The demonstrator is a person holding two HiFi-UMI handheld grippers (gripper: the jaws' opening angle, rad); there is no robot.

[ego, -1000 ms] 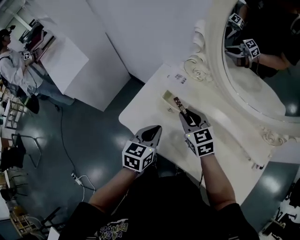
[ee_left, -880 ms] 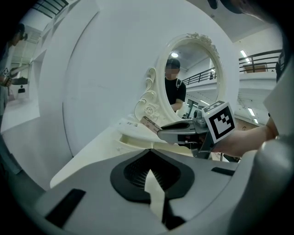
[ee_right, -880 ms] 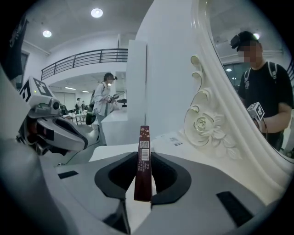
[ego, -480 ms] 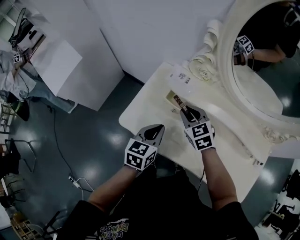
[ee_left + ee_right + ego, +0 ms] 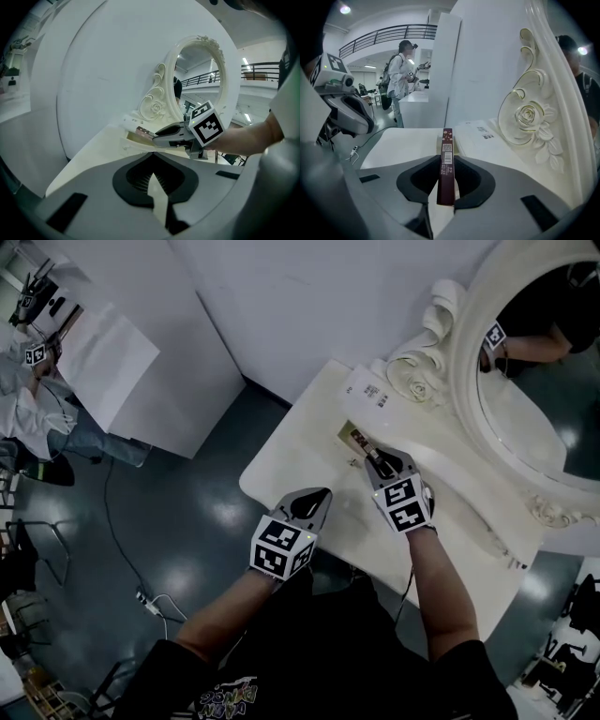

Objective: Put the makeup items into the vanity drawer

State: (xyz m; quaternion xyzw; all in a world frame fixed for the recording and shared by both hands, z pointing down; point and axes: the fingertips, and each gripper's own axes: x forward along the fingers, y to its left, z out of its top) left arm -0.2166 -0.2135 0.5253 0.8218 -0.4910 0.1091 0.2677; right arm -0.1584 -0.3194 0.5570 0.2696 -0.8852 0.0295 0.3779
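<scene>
Slim maroon makeup box (image 5: pixel 447 161) is clamped edge-on between the jaws of the right gripper (image 5: pixel 376 459). Barcode label faces up, far end projects past the fingertips. In the head view the box end is seen over the open drawer slot (image 5: pixel 344 431) in the cream tabletop (image 5: pixel 291 460); contact cannot be told. Left gripper (image 5: pixel 313 498) is clenched with nothing between its jaws, held at the tabletop's near edge, at 7 o'clock of the right gripper. White printed packet (image 5: pixel 371 390) is laid at 12 o'clock of the slot. Ornate oval mirror (image 5: pixel 525 399) is seen at 2 o'clock. Person (image 5: pixel 28 399) is seen at 10 o'clock, in the background.
</scene>
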